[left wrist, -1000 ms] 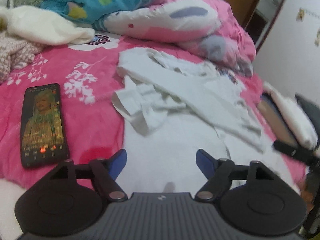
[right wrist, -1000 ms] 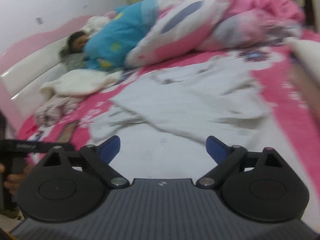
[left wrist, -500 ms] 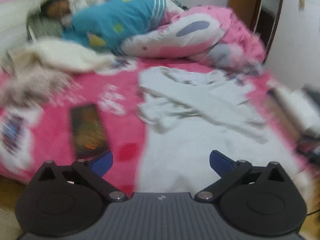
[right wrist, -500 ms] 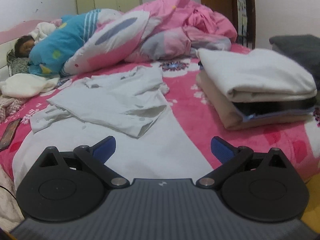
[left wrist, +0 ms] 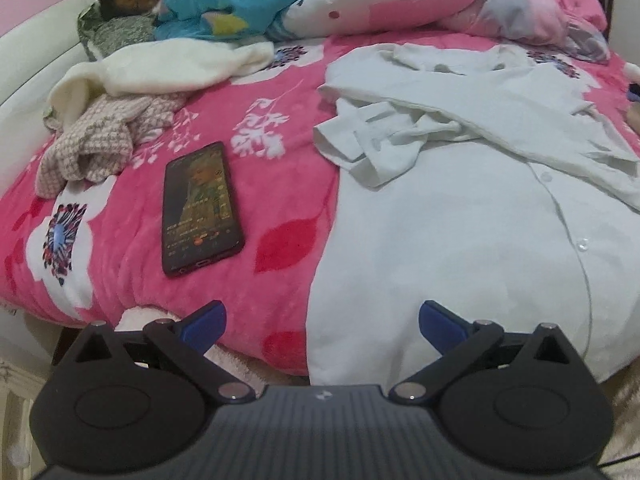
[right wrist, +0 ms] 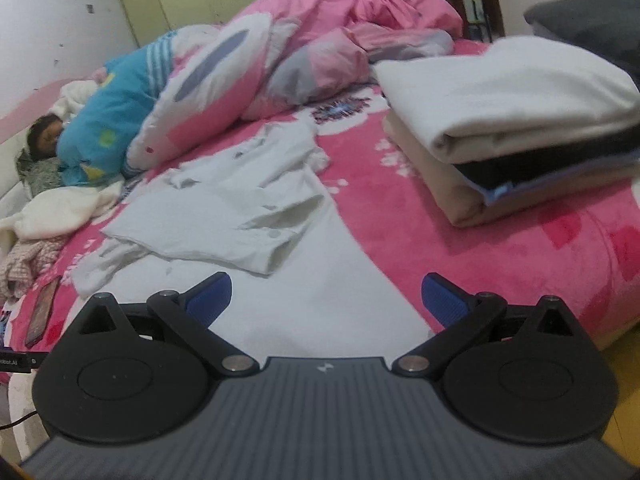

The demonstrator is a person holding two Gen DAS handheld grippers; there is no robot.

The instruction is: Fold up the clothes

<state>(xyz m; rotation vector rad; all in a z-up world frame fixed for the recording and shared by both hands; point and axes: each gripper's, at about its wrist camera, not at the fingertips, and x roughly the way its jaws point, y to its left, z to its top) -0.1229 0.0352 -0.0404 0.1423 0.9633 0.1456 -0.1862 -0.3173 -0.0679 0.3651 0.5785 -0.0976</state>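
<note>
A white button-up shirt [left wrist: 460, 216] lies spread on the pink floral bed, its lower hem hanging over the near edge and one side folded across the chest. In the right wrist view the same shirt [right wrist: 256, 216] runs from the bed's near edge toward the pillows. My left gripper [left wrist: 322, 322] hovers open above the bed's near edge, over the shirt's left hem border, with nothing between its blue pads. My right gripper [right wrist: 326, 298] stands open over the shirt's lower part, empty too.
A black phone [left wrist: 198, 206] lies on the blanket left of the shirt. A cream blanket [left wrist: 160, 66] and a checked garment [left wrist: 96, 140] sit further left. A person [left wrist: 224, 0] sleeps by the pillows. A stack of folded clothes [right wrist: 508, 120] stands right of the shirt.
Both views have swung and pulled back toward the bed's near edge. The left gripper's jaws stand wider than a second ago. The right view turned right, bringing the folded stack in.
</note>
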